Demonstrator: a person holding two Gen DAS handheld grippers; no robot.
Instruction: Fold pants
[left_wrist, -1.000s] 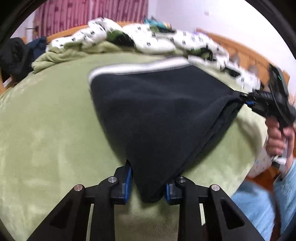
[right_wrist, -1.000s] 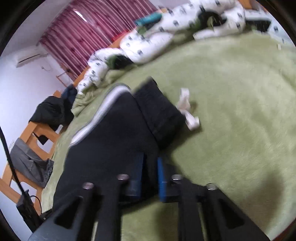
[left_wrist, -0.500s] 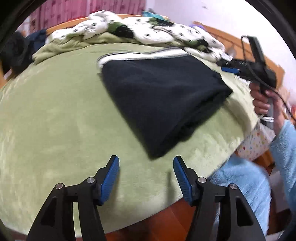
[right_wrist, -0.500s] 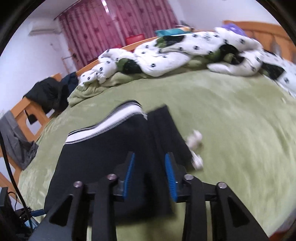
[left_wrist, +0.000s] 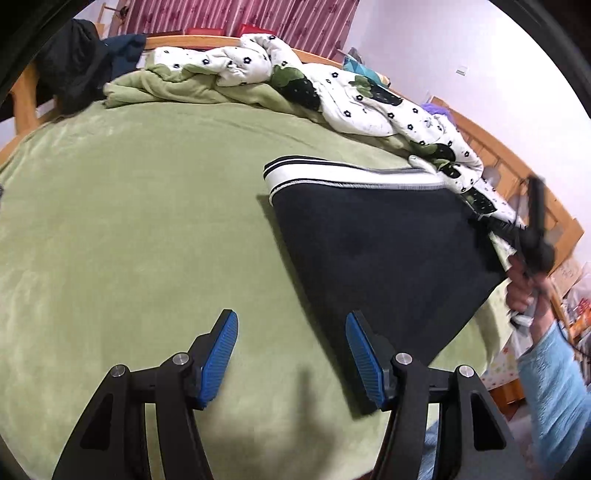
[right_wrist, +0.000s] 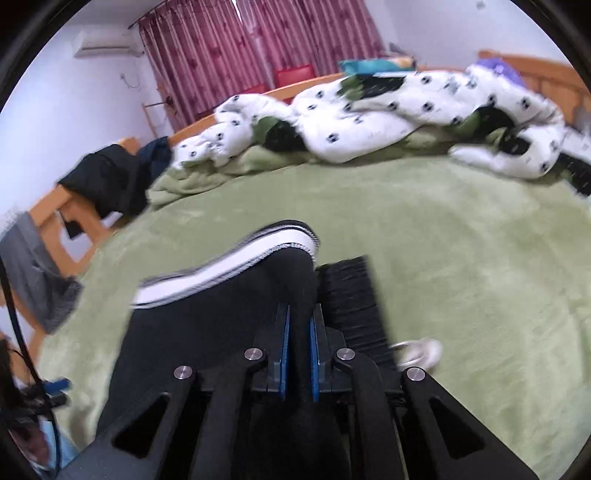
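Pants (left_wrist: 380, 258), black with a white striped waistband (left_wrist: 347, 179), lie folded on the green blanket (left_wrist: 129, 221) that covers the bed, toward its right side in the left wrist view. The waistband sits at the far edge of the fold; a near corner of the black cloth reaches the right pad of the left gripper (left_wrist: 291, 356). That gripper hangs over bare blanket with its blue pads well apart and nothing between them.

In the right wrist view the right gripper (right_wrist: 298, 354) has its blue pads drawn almost together, with a ridge of the black fabric pinched between them. The waistband (right_wrist: 229, 273) curls up just beyond its fingers, and a ribbed black cuff (right_wrist: 351, 299) lies just to the right of them. A small white object (right_wrist: 421, 350), too blurred to identify, rests on the blanket right of the cuff.

Far across the bed a white quilt with dark spots (right_wrist: 369, 125) is bunched along the wooden frame. A hand (left_wrist: 522, 291) in a light blue sleeve (left_wrist: 554, 373) holds the right gripper's handle at the right edge of the left wrist view.
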